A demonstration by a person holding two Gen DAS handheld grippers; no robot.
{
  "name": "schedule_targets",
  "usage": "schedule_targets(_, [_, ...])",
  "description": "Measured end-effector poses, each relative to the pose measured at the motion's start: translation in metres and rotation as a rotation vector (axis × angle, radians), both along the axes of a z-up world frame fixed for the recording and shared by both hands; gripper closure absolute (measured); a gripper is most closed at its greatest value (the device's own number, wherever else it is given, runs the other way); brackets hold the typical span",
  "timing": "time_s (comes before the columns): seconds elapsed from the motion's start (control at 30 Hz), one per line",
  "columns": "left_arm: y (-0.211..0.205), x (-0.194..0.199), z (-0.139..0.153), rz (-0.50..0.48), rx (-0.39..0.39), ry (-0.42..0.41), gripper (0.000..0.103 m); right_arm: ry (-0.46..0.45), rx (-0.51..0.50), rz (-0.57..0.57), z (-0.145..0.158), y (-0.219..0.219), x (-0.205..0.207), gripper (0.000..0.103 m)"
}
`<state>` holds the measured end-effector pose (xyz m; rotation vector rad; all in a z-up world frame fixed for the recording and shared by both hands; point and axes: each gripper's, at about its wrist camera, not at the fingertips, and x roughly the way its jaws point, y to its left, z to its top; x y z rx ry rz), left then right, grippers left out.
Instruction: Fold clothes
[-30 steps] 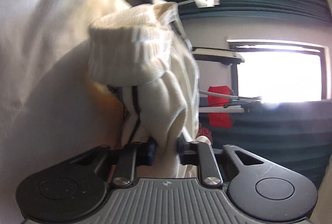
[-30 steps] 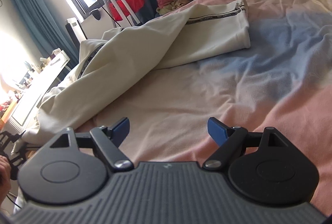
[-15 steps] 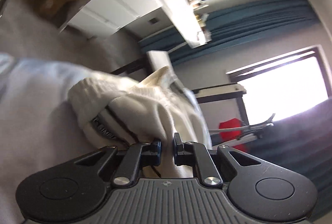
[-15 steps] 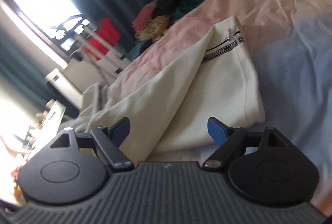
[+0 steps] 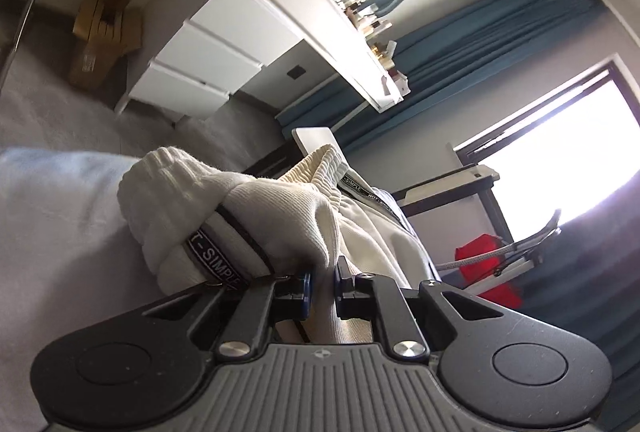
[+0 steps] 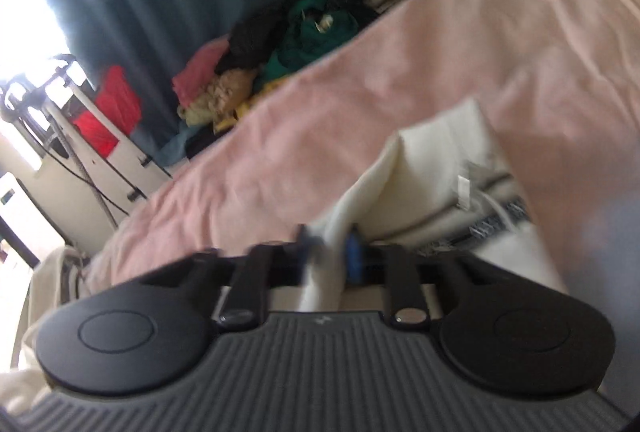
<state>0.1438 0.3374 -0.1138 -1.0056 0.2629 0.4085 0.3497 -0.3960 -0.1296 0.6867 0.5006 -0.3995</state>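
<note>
A cream garment with black lettered tape lies across the bed. In the left wrist view its ribbed waistband (image 5: pixel 248 208) bunches just ahead of my left gripper (image 5: pixel 322 282), whose blue pads are shut on a fold of it. In the right wrist view, which is blurred, the garment's far end (image 6: pixel 432 168) rests on the pink and blue bedsheet (image 6: pixel 360 104). My right gripper (image 6: pixel 332 250) is shut on a cream fold at that end, the cloth running down between the pads.
A white desk with drawers (image 5: pixel 208 48) and a cluttered shelf stand beyond the left gripper, with teal curtains (image 5: pixel 460 32) and a bright window. A pile of mixed clothes (image 6: pixel 280 48) lies past the bed's far edge, beside a white stand with a red cloth (image 6: pixel 112 112).
My right gripper moved along the bed to the garment's far end and shut on a fold there; before, it was open. The left gripper rolled, still gripping the waistband.
</note>
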Motion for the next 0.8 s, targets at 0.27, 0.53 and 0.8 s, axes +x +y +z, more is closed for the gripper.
schedule_targets(0.27, [-0.002,-0.014,0.002,0.022,-0.075,-0.102,0.092,-0.153,-0.103,-0.027,0.088,0.001,-0.023,0.098])
schedule_targets(0.53, [0.017,-0.059,0.015,-0.002,-0.169,-0.184,0.092,-0.368,-0.094,0.01,0.201,-0.007,-0.156,0.098])
schedule_targets(0.8, [0.024,-0.091,0.021,-0.042,-0.238,-0.085,0.092,-0.249,0.046,-0.015,0.155,-0.037,-0.3,0.098])
